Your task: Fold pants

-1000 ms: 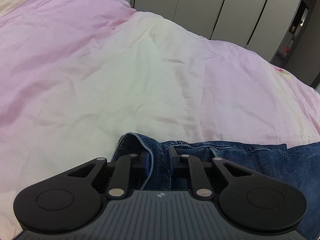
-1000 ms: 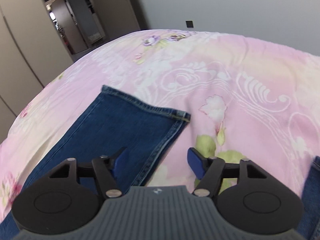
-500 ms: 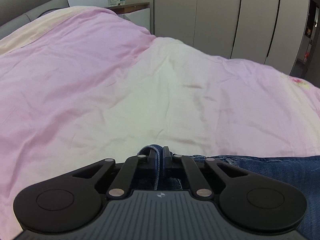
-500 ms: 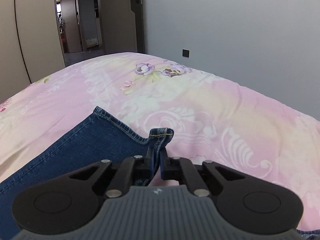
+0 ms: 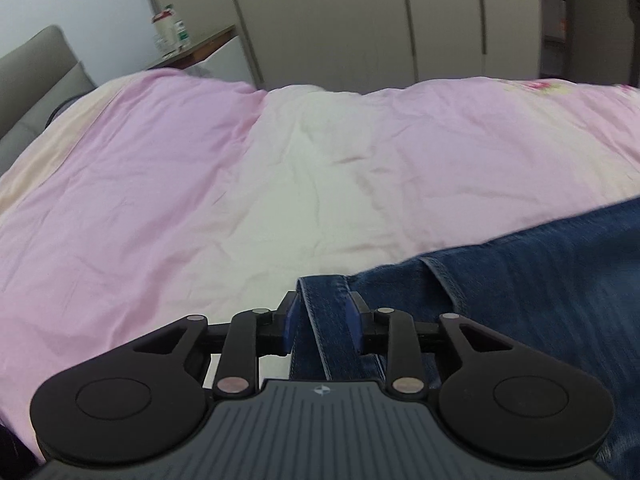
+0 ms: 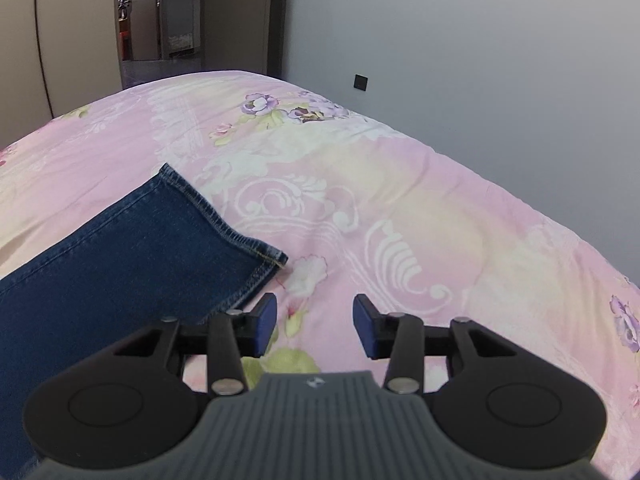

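Blue denim pants (image 5: 540, 276) lie on a pink bed cover (image 5: 160, 184). In the left wrist view my left gripper (image 5: 322, 322) has its jaws parted, and a strip of the pants' waistband (image 5: 320, 320) lies between the blue pads without being squeezed. In the right wrist view a pant leg (image 6: 120, 264) lies flat with its hem (image 6: 228, 224) toward the far right. My right gripper (image 6: 315, 326) is open and empty, just right of the hem corner, above the floral cover (image 6: 400, 208).
A nightstand with bottles (image 5: 172, 36) and a grey headboard (image 5: 36, 68) stand beyond the bed. Wardrobe doors (image 5: 360, 20) line the far side. In the right wrist view a grey wall (image 6: 480, 60) and an open doorway (image 6: 160, 8) lie past the bed edge.
Both grippers were shut on denim half a second ago and have opened. The pant leg hem has dropped flat on the bed. The waistband strip lies loose between the left jaws.
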Demonstrator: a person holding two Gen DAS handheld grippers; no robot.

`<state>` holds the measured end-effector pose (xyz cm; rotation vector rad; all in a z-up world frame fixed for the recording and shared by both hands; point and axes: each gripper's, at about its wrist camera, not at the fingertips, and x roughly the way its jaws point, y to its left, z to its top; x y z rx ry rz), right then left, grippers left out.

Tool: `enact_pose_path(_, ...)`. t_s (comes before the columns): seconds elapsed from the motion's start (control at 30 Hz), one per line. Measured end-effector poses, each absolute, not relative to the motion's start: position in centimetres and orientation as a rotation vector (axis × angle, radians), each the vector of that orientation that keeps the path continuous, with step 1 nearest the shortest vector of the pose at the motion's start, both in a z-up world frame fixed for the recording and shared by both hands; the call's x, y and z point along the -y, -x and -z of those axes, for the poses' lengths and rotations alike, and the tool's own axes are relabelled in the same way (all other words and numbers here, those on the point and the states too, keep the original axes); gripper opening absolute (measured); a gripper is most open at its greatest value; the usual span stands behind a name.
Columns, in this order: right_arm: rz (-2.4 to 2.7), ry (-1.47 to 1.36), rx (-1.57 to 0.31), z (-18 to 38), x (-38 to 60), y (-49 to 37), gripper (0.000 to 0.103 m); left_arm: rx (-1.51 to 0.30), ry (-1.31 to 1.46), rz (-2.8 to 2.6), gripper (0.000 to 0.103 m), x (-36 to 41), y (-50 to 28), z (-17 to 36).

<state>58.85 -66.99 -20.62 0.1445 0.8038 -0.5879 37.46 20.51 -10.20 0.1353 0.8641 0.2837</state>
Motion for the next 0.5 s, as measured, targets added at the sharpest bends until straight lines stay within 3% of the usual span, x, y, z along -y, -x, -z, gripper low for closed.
enact_pose_path(0.27,0.395,-0.065,-0.837,16.5,64.5,-49.8,0.04,-0.912,-0.37,0.029,0.034,-15.5,-27.5,6.7)
enact_pose_path(0.5,0.213,0.071,-0.864,13.4,61.9,-41.0,0.04,-1.035,-0.596,0.317,0.034,-9.8,-19.8,8.0)
